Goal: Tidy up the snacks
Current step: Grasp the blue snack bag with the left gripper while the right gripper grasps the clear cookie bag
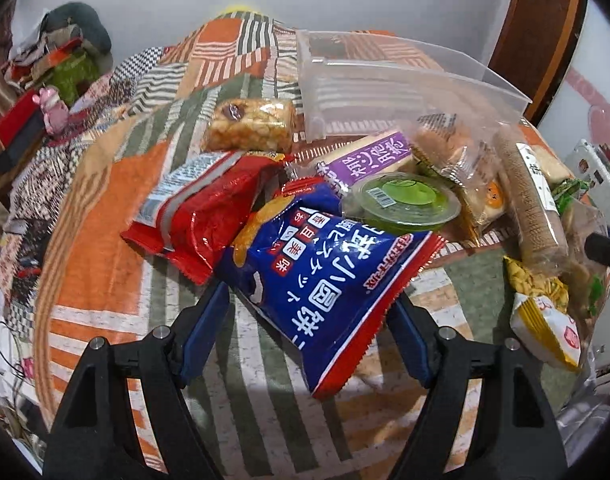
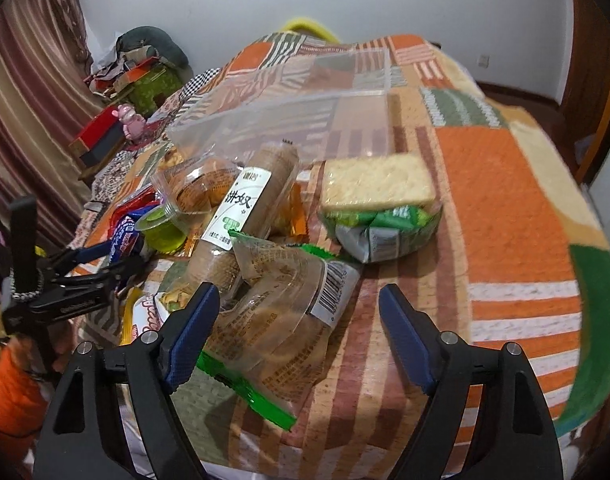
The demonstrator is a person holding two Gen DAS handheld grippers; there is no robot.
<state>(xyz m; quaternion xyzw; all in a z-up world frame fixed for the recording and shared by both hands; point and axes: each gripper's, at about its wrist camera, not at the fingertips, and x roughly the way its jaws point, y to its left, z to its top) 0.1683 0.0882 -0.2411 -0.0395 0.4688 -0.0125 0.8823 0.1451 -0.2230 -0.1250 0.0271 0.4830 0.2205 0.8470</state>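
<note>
Blue snack bag (image 1: 325,280) between left tongs (image 1: 311,300)

Glossy foil blue snack bag (image 1: 325,280); clear smooth plastic bin (image 1: 385,84); woven matt blanket (image 2: 505,208), lower right.

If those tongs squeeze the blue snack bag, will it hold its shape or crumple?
The blue snack bag looks puffy and creased, so it would probably dent and crackle. Its glossy film may slip. It likely weighs little, since it rests partly on the red bag.
</note>
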